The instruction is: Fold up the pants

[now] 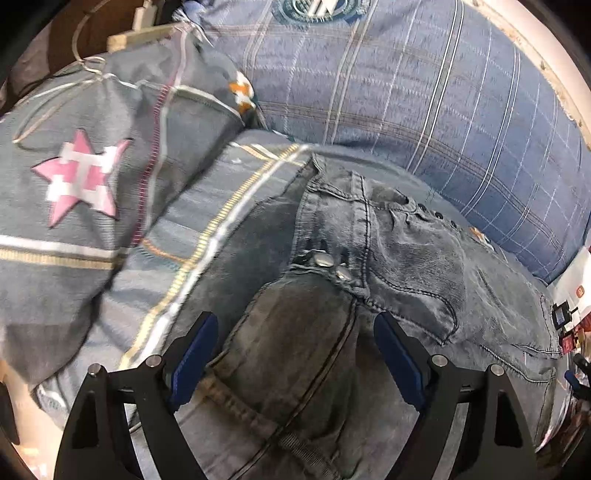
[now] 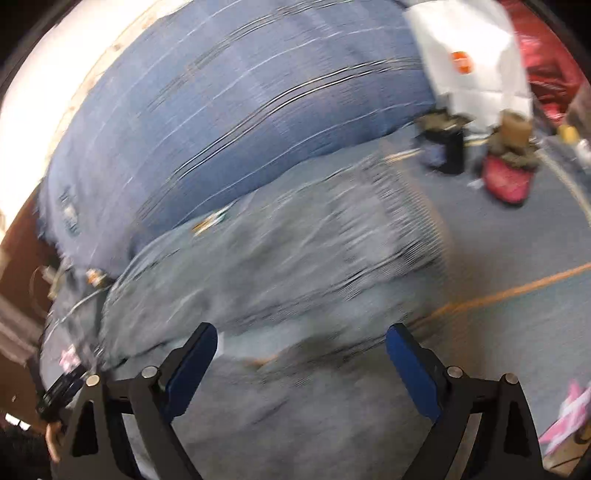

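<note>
No text can be read; the blanket's (image 1: pixel 424 92) emblem (image 1: pixel 317 9) is cropped and illegible.

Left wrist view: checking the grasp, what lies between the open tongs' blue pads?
Grey denim pants, below the waistband's metal buttons, lie between the left tongs.

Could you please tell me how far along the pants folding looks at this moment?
Done: the jeans lie on the bed, waistband toward the pillow; a denim layer seems to lie over the front, possibly a first fold. In hand: nothing; the left gripper and right gripper are both open above the fabric. Left: gripping and the remaining folds. The right view is too blurred to judge more.
</note>
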The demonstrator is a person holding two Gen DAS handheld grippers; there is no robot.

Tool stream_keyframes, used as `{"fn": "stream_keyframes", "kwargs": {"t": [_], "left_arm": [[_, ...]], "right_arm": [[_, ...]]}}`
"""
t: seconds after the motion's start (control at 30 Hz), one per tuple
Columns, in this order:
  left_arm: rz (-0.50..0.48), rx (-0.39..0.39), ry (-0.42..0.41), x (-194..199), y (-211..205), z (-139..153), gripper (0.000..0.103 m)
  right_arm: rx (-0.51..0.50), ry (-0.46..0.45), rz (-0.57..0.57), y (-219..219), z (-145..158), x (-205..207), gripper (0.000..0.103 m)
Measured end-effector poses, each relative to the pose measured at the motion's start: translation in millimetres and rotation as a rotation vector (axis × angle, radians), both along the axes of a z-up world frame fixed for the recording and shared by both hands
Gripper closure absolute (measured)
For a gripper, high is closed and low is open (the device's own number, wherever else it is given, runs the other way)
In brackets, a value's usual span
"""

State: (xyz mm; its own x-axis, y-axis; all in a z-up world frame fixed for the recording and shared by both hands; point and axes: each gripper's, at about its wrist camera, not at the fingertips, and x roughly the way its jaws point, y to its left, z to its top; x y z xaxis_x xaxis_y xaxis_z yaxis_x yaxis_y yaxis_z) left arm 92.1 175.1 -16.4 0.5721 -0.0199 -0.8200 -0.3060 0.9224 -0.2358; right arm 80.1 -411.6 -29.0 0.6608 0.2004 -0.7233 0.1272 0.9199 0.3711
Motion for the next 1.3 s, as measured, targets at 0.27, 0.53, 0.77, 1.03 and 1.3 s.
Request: {"fn": "stream_keyframes", "kwargs": {"t": [0.27, 0.53, 0.77, 1.03, 1.3], "left_arm": [[0.002, -0.001, 0.051, 34, -5, -14, 0.017], [0.031, -0.001, 0.089, 60, -3, -26, 0.023], [-0.001, -0.025, 0.074, 60, 2, -23, 0.057], [-0.014, -0.005, 0.038, 79, 11, -2, 0.030], [-0.029, -0.097, 0.086, 152, 27, -9, 0.030]], "right_arm": [[-0.070, 0.108, -0.064, -42, -19, 49, 0.024], [-0.182, 0.123, -0.051, -29, -16, 53, 0.081], [-0.232, 0.178, -0.031, -23, -22, 41, 0.078], [-0.187, 0.018, -0.068, -40, 26, 36, 0.021], [-0.241, 0.088, -0.035, -35, 11, 123, 0.022]]}}
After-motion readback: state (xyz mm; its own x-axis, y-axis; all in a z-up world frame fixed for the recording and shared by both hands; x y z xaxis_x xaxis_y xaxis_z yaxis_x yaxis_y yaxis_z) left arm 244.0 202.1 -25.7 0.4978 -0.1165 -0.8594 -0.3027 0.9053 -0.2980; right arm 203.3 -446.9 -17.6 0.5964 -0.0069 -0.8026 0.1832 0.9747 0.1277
